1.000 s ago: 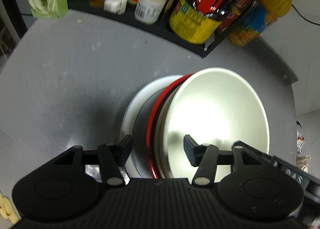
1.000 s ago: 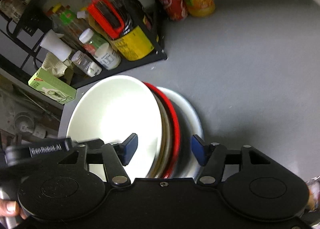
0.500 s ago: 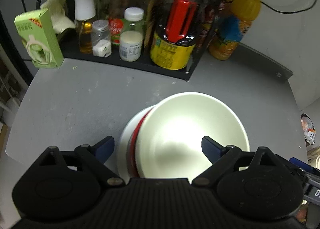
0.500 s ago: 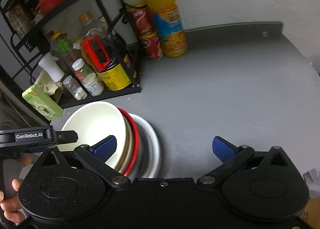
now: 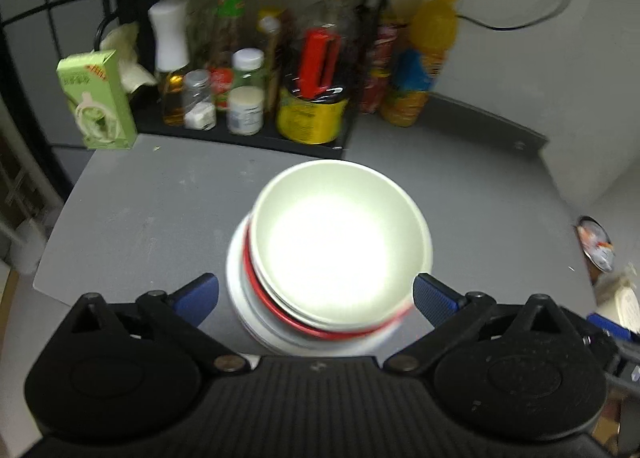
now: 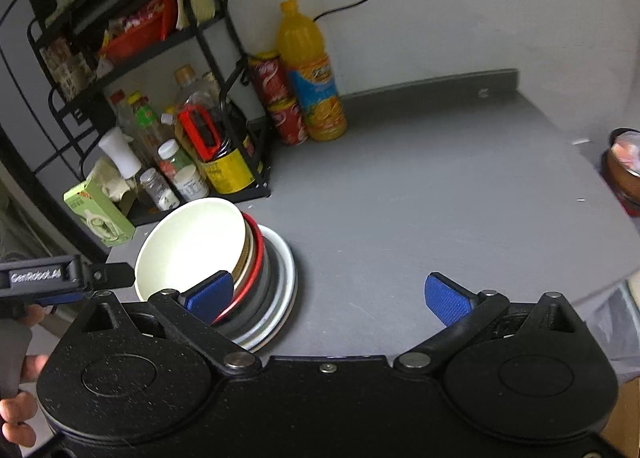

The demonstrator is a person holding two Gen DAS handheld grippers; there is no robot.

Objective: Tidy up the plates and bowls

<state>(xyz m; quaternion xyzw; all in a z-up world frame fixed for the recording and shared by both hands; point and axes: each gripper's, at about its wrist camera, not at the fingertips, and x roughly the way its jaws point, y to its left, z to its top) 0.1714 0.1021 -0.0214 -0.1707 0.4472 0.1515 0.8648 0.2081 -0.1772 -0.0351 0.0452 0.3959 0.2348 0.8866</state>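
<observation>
Crockery sits nested in one stack on the grey tabletop (image 5: 132, 213): a pale cream round bowl (image 5: 340, 242) on top, empty and glaring under the light, a red-rimmed dish (image 5: 256, 282) beneath it, and a wide white plate (image 5: 240, 298) at the bottom. From the right wrist view the same cream bowl (image 6: 192, 242) leans inside the red-rimmed dish (image 6: 259, 254), with the white plate (image 6: 286, 270) under both; there seems to be another brownish rim between bowl and red dish, though I can't be sure through the blur.

My left gripper (image 5: 316, 294) has just been opening its jaws and now has its blue-padded fingers (image 5: 198, 294) spread wide, one on each side of the stack and clear of it, gripping nothing. My right gripper (image 6: 328, 294) is also splayed wide, jaws just opened; its left pad overlaps the stack in view without pinching it, and only bare table lies between its fingers.

Behind the stack stands a black wire rack (image 6: 240, 105) crowded with bottles and jars: a yellow-labelled dark bottle with a red handle (image 5: 316, 97), a small clear jar with white powder at its base (image 5: 198, 99), a white-capped oil bottle (image 5: 172, 65). A green carton (image 5: 96, 97) stands left of the rack, an orange drink bottle (image 6: 312, 77) and red cans (image 6: 280, 97) to its right.
</observation>
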